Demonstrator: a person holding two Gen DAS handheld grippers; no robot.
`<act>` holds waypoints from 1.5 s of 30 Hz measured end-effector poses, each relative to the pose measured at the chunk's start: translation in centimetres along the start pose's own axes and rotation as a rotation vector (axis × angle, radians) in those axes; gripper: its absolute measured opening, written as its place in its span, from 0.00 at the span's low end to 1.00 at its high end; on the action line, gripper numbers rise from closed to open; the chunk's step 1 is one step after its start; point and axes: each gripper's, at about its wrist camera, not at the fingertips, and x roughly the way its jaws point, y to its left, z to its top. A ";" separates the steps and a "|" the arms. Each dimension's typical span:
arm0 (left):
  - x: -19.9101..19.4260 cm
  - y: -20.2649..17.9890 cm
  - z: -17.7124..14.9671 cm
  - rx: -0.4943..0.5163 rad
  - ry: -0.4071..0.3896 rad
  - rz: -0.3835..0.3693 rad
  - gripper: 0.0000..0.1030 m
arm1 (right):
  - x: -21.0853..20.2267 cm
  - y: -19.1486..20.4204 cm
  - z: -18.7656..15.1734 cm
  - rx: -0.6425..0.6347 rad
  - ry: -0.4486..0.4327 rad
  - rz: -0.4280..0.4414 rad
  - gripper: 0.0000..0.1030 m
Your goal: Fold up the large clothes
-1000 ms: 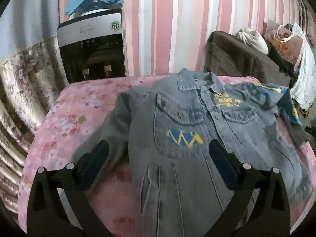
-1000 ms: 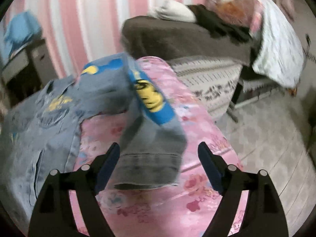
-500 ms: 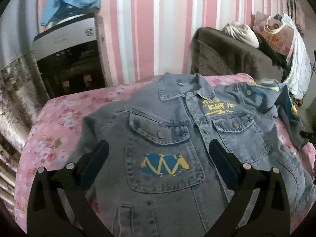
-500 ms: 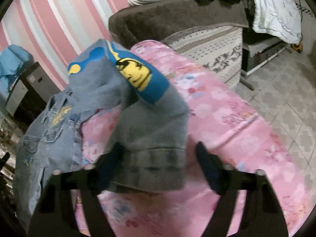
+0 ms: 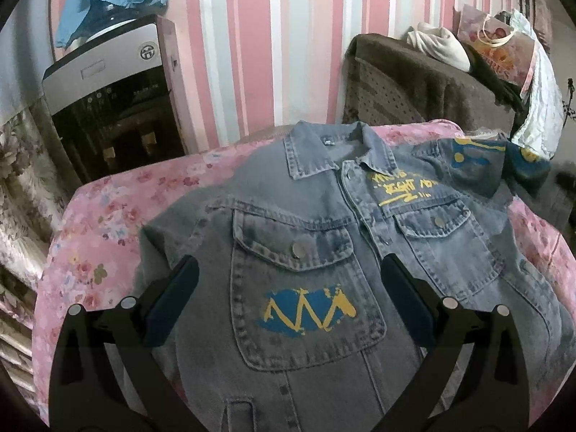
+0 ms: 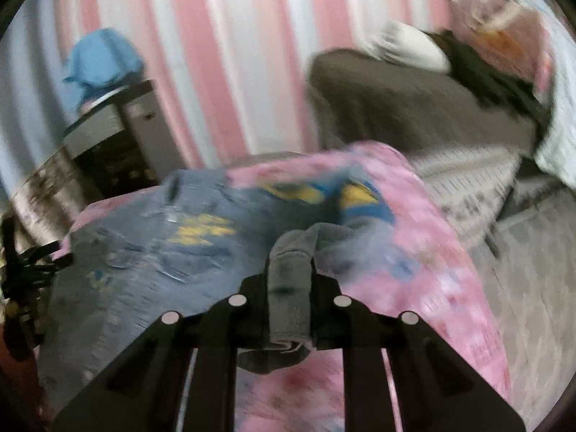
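Note:
A grey-blue denim jacket [image 5: 316, 237] lies front up on a pink floral bedspread [image 5: 108, 216], collar towards the striped wall. My left gripper [image 5: 288, 298] hovers open over its left chest pocket with the blue and yellow patch, nothing between the fingers. In the blurred right wrist view my right gripper [image 6: 289, 277] is closing its jaws on the bunched cuff of the jacket's sleeve [image 6: 288, 273], lifted off the bed. The sleeve [image 5: 518, 165] with its blue and yellow print shows at the right in the left wrist view.
A water dispenser [image 5: 115, 108] under a blue cloth stands at the back left. A brown-covered seat [image 5: 424, 86] with bags and clothes is at the back right. A floral curtain [image 5: 21, 187] hangs left. Tiled floor [image 6: 532, 288] lies right of the bed.
My right gripper closed on the sleeve cuff and lifted it towards the jacket body. My left gripper slid from the jacket's left sleeve side to over the chest pocket, still open.

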 end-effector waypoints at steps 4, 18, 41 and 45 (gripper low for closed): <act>0.4 0.4 0.7 0.004 -0.009 0.006 0.97 | 2.6 5.9 3.4 -0.138 0.032 0.072 0.15; 3.3 6.3 2.4 -0.082 0.025 0.048 0.97 | 16.3 25.1 6.7 -0.426 0.283 0.331 0.14; 6.1 6.6 1.8 -0.069 0.101 0.075 0.97 | 14.4 17.7 7.0 -0.378 0.148 0.184 0.60; 6.7 4.8 3.0 -0.053 0.111 0.052 0.97 | 12.3 12.3 7.6 -0.298 0.108 0.122 0.62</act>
